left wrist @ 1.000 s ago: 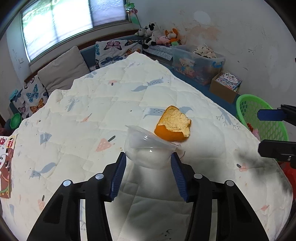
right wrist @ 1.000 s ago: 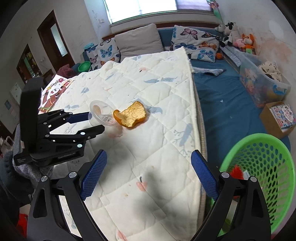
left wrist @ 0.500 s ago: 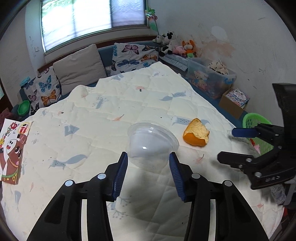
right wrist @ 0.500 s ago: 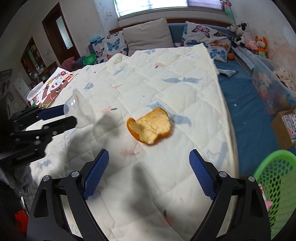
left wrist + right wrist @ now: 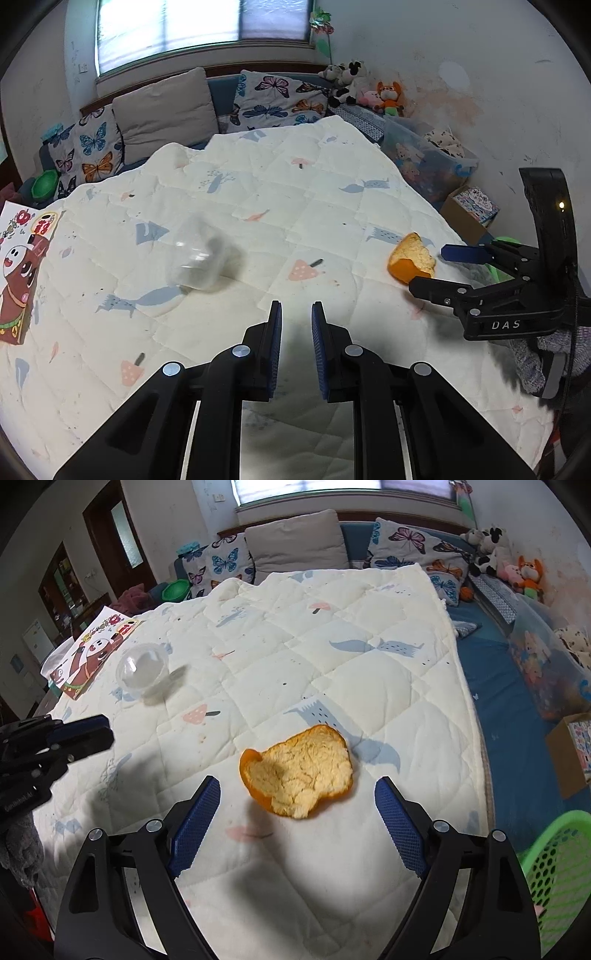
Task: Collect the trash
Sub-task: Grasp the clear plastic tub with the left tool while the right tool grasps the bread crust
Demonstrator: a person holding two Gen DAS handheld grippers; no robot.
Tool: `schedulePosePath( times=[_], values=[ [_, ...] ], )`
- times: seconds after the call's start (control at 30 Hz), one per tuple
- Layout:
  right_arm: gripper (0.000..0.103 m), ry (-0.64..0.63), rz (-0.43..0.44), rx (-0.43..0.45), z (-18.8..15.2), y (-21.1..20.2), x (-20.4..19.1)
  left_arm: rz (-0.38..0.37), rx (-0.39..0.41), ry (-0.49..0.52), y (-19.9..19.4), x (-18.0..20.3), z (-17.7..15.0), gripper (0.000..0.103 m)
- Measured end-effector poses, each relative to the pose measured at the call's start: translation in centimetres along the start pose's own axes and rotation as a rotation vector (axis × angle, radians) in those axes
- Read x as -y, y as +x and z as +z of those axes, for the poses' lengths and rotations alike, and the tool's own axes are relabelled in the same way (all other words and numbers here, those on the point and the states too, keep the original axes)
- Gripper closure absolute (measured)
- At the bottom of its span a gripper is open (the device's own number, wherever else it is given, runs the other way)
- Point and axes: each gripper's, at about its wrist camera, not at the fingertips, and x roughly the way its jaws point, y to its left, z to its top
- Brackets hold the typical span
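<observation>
A clear plastic cup (image 5: 195, 258) lies loose on the white quilt (image 5: 295, 192), blurred, ahead and left of my left gripper (image 5: 295, 306). The left gripper is shut with nothing between its blue pads. From the right wrist, the cup (image 5: 142, 668) shows on its side at far left, beyond the left gripper (image 5: 107, 731). A piece of orange peel (image 5: 299, 768) lies pith up on the quilt, just ahead of my right gripper (image 5: 297, 780). Its jaws stand wide on either side of the peel and are closing, with the pads clear of it. From the left wrist the right gripper (image 5: 430, 268) reaches the peel (image 5: 410, 258).
A green mesh basket (image 5: 557, 867) stands on the floor off the bed's right edge. A picture book (image 5: 92, 653) lies at the quilt's left edge. Pillows (image 5: 299, 542) line the far end. A cardboard box (image 5: 569, 753) and a clear storage bin (image 5: 424, 158) sit along the right wall.
The cup has come out of the left jaws and now lies on the quilt to the left; the left jaws have shut empty. The right gripper has moved in close over the peel, jaws narrowing.
</observation>
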Motion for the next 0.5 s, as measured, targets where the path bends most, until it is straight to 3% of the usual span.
schedulePosePath(
  times=[0.03,0.27,0.5],
  values=[
    [0.018,-0.002,-0.003,-0.004,0.1,0.3,0.0,0.000,0.002,-0.010,-0.1,-0.4,0.0,0.087],
    [0.028,-0.014,-0.008,-0.012,0.0,1.5,-0.4,0.075,0.012,-0.080,0.0,-3.3,0.0,0.046],
    [0.041,-0.028,-0.027,-0.008,0.0,1.6,-0.3,0.101,0.011,-0.103,2.1,-3.9,0.9,0.028]
  ],
)
